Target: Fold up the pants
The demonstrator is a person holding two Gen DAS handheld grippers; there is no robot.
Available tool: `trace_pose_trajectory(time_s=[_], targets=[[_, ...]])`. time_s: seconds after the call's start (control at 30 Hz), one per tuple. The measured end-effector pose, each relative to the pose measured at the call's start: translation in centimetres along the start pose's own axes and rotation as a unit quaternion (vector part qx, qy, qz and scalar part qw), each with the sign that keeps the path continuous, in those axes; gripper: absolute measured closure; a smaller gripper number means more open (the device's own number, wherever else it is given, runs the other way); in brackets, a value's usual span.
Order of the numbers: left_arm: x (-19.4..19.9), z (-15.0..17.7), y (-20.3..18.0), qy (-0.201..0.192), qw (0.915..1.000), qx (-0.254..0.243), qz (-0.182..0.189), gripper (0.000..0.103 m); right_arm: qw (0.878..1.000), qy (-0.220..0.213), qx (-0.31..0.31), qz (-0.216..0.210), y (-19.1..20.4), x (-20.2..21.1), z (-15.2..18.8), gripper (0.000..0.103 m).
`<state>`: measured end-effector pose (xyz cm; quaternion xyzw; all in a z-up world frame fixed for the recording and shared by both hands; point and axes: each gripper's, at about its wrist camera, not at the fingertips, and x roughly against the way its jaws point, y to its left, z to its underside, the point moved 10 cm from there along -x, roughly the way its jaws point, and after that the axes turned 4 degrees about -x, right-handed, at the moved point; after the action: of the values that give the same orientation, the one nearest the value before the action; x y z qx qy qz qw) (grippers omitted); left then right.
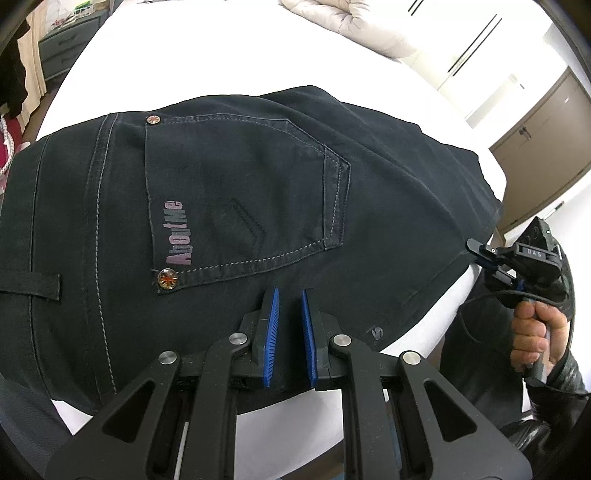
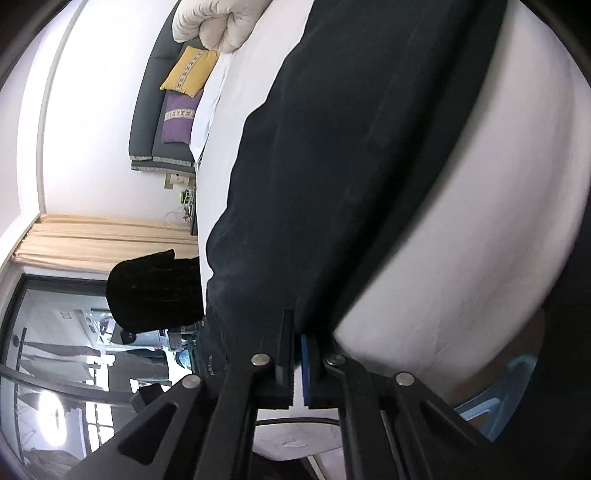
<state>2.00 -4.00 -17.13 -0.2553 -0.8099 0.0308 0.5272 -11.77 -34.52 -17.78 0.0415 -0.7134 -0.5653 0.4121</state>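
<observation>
Dark navy pants (image 1: 229,206) lie on a white bed (image 1: 221,55), back pocket with "AboutMe" print facing up, waistband to the left. My left gripper (image 1: 290,295) hovers over the near edge of the pants, its blue pads slightly apart with nothing between them. My right gripper (image 1: 476,251) shows at the right, at the pants' leg edge. In the right wrist view the right gripper (image 2: 298,332) is nearly closed on the edge of the pants (image 2: 351,166), which hang over the bed (image 2: 498,240) side.
A cream duvet (image 1: 369,26) is bunched at the far end of the bed. A grey drawer unit (image 1: 59,51) stands at the left, brown cabinets (image 1: 543,147) at the right. A grey headboard with yellow and purple pillows (image 2: 184,96) shows in the right wrist view.
</observation>
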Motion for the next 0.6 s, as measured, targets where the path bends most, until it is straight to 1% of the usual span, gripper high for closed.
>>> trace_pose_trajectory(time_s=[0.03, 0.07, 0.1, 0.13, 0.17, 0.2, 0.27, 0.3, 0.33, 0.37, 0.43, 0.47, 0.5, 0.57, 0.6], targets=[[0.1, -0.1, 0.0, -0.001, 1.0, 0.001, -0.001, 0.091, 1.0, 0.002, 0.006, -0.001, 0.4, 0.2, -0.1, 0.1], [0.2, -0.1, 0.0, -0.003, 1.0, 0.002, -0.002, 0.091, 1.0, 0.002, 0.003, -0.006, 0.7, 0.7, -0.3, 0.092], [0.5, -0.3, -0.2, -0.007, 0.9999, 0.005, -0.005, 0.09, 1.0, -0.005, -0.003, -0.016, 0.9, 1.1, -0.8, 0.087], [0.8, -0.5, -0.4, -0.01, 0.9999, 0.005, -0.008, 0.09, 0.999, -0.023, -0.008, -0.026, 1.0, 1.9, -1.6, 0.073], [1.2, -0.5, -0.5, -0.013, 0.9999, 0.004, -0.008, 0.09, 0.998, -0.043, -0.013, -0.034, 0.9, 2.6, -2.5, 0.064], [1.4, -1.0, -0.9, -0.019, 0.9998, 0.004, -0.004, 0.09, 0.997, -0.064, -0.02, -0.036, 0.5, 3.4, -3.7, 0.064], [1.7, -2.0, -1.8, -0.033, 0.9994, 0.0, 0.006, 0.09, 0.994, -0.092, -0.044, -0.044, -0.6, 4.8, -6.0, 0.065], [1.5, -2.6, -2.4, -0.035, 0.9993, -0.006, 0.008, 0.09, 0.993, -0.099, -0.052, -0.045, -1.2, 5.1, -6.7, 0.068], [1.2, -3.0, -2.9, -0.033, 0.9994, -0.013, 0.008, 0.09, 0.993, -0.098, -0.058, -0.033, -1.8, 5.1, -7.1, 0.086], [0.5, -3.3, -3.8, -0.025, 0.9993, -0.028, 0.005, 0.09, 0.993, -0.094, -0.063, -0.017, -2.6, 5.1, -7.3, 0.099], [-1.2, -3.0, -4.7, -0.005, 0.999, -0.045, 0.004, 0.09, 0.993, -0.097, -0.064, -0.018, -3.2, 5.6, -6.8, 0.101], [-2.1, -2.5, -4.5, 0.009, 0.999, -0.045, -0.002, 0.09, 0.993, -0.101, -0.058, -0.014, -3.4, 5.9, -6.5, 0.101], [-2.5, -2.2, -4.3, 0.012, 0.9992, -0.038, -0.001, 0.091, 0.993, -0.103, -0.057, -0.013, -3.5, 5.8, -6.1, 0.101], [-2.5, -2.1, -3.9, 0.002, 0.9997, -0.019, 0.014, 0.091, 0.993, -0.102, -0.059, -0.019, -3.8, 6.0, -5.9, 0.102], [-2.4, -2.2, -3.8, 0.002, 0.9997, -0.014, 0.019, 0.091, 0.993, -0.101, -0.055, -0.02, -3.6, 6.0, -6.0, 0.102]])
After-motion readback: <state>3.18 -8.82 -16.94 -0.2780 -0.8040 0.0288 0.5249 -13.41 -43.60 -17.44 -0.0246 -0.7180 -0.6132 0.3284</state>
